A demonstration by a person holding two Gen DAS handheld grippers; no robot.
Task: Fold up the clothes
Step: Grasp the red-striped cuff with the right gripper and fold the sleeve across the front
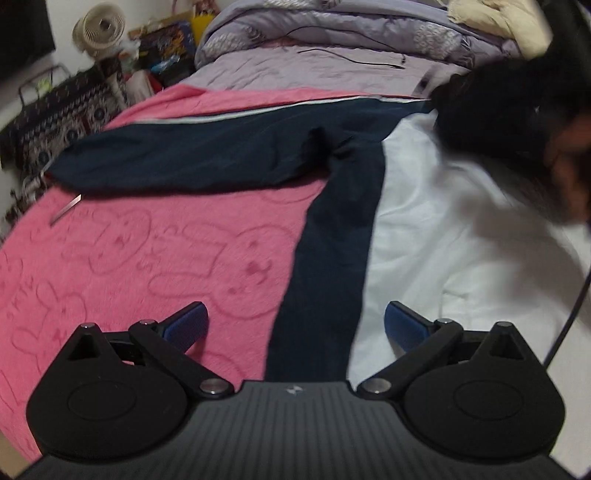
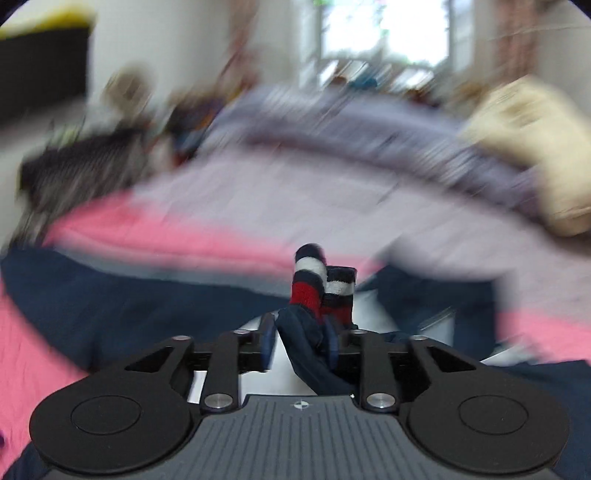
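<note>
**Sleeve Cuff Gripped at the Right, Left Hand-Held Gripper Idle Above the Jacket**

The right hand-held gripper (image 2: 301, 338) is seen nearly closed, with navy sleeve fabric bunched between its blue pads. The striped knit cuff (image 2: 323, 286), banded in navy, white and red, stands up just beyond the fingertips. The grip is taken just behind the cuff, presumably so that the whole sleeve can be drawn across the body in one pull. The right wrist view is heavily blurred, so finer detail of the contact cannot be confirmed.

The left hand-held gripper (image 1: 295, 326) is held wide open and empty. It is aimed down at the garment, above the seam where the navy side panel meets the white body. This placement is judged to be a ready position, from which the body can be pinned or the near hem taken.

The jacket (image 1: 424, 236) is laid flat on a pink rabbit-pattern blanket (image 1: 147, 258), which covers the near part of the bed. One navy sleeve (image 1: 184, 155) is stretched out to the side, fully extended and not yet folded in. A flat, spread layout is kept so that fold lines stay straight. A dark blurred shape is seen at the right edge of the left wrist view; it cannot be identified. A lilac duvet (image 1: 332, 33) is heaped at the far end, well apart from the jacket.
</note>
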